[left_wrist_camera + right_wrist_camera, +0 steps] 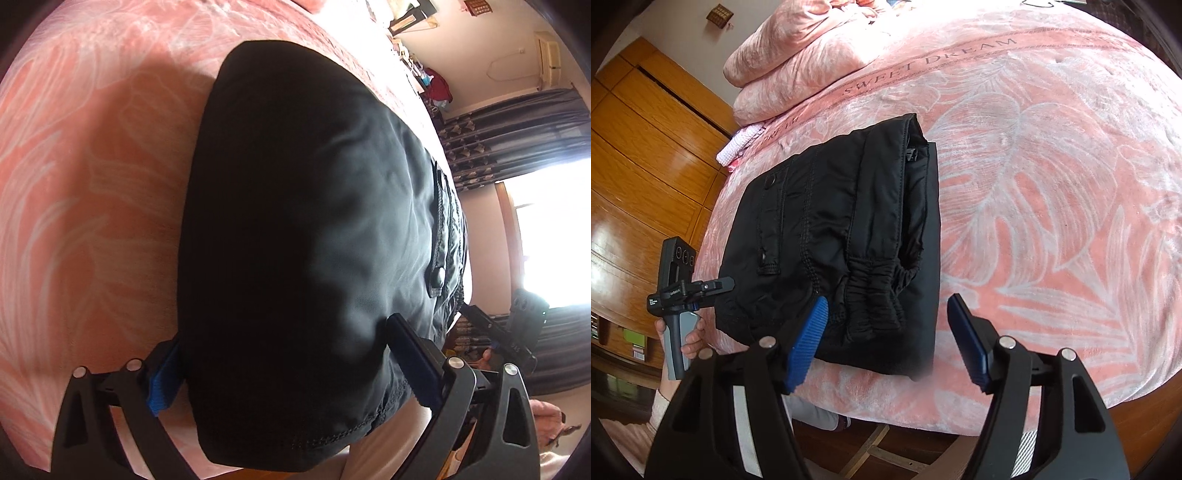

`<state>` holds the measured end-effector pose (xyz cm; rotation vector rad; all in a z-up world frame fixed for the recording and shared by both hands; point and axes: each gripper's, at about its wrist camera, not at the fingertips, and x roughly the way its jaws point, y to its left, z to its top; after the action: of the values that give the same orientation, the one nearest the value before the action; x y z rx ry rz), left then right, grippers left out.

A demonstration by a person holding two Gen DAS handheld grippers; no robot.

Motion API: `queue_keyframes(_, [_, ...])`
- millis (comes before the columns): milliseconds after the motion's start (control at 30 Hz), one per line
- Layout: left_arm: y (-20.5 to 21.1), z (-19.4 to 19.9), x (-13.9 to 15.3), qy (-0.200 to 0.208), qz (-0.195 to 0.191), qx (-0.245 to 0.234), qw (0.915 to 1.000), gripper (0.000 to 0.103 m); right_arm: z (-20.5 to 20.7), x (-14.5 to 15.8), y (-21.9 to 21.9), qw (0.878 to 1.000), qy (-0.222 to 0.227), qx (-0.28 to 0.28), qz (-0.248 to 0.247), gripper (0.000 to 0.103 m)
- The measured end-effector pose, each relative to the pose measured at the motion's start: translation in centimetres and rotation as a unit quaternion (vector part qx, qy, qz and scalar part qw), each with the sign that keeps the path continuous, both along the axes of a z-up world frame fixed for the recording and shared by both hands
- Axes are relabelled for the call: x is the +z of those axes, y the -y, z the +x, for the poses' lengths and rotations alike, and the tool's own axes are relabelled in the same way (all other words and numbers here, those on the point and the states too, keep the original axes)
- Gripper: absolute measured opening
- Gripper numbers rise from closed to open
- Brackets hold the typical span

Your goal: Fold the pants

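The black pants (834, 240) lie folded into a thick stack on the pink bed, elastic waistband toward the near edge. In the left wrist view the pants (295, 221) fill the middle. My left gripper (284, 365) is open, its blue-padded fingers (413, 362) wide apart on either side of the stack's near edge, not clamped on it. It also shows in the right wrist view (713, 288), at the stack's left side. My right gripper (886, 332) is open and empty, just in front of the stack's near edge, with the left pad (809, 339) over the waistband corner.
The bed is covered by a pink leaf-pattern blanket (1052, 184) printed "SWEET DREAM". A folded pink quilt (805, 62) lies at the far end. Wooden wardrobe doors (646, 155) stand left of the bed. A window and dark curtains (517, 129) are beyond the bed.
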<state>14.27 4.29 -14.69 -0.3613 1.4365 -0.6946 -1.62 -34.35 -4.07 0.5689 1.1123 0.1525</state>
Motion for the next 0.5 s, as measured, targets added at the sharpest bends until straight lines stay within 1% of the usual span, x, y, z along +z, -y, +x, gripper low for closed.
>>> queue_keyframes(67, [0.3,0.3,0.0,0.000,0.003,-0.009,1.0000,0.099,0.2,-0.4,0.2,1.000,0.000,0.004,0.015,0.071])
queue_keyframes(100, [0.4,0.2,-0.2,-0.003,0.001,-0.011,0.9999,0.099,0.3,-0.7,0.3,1.000,-0.002,0.006,0.020,0.072])
queue_keyframes(200, [0.6,1.0,-0.6,-0.017,-0.008,-0.013,0.9997,0.099,0.9,-1.8,0.6,0.999,-0.008,0.008,0.044,0.073])
queue_keyframes(267, [0.8,1.6,-0.8,-0.026,-0.011,-0.013,0.9995,0.099,1.2,-2.7,1.0,0.997,-0.012,0.007,0.073,0.075])
queue_keyframes(367, [1.3,2.3,-1.3,-0.033,-0.014,-0.016,0.9992,0.100,1.7,-4.2,1.7,0.993,-0.016,0.008,0.113,0.076])
queue_keyframes(500, [1.5,2.5,-2.3,-0.041,-0.028,-0.026,0.9985,0.100,2.3,-6.1,2.5,0.986,-0.019,0.018,0.166,0.077])
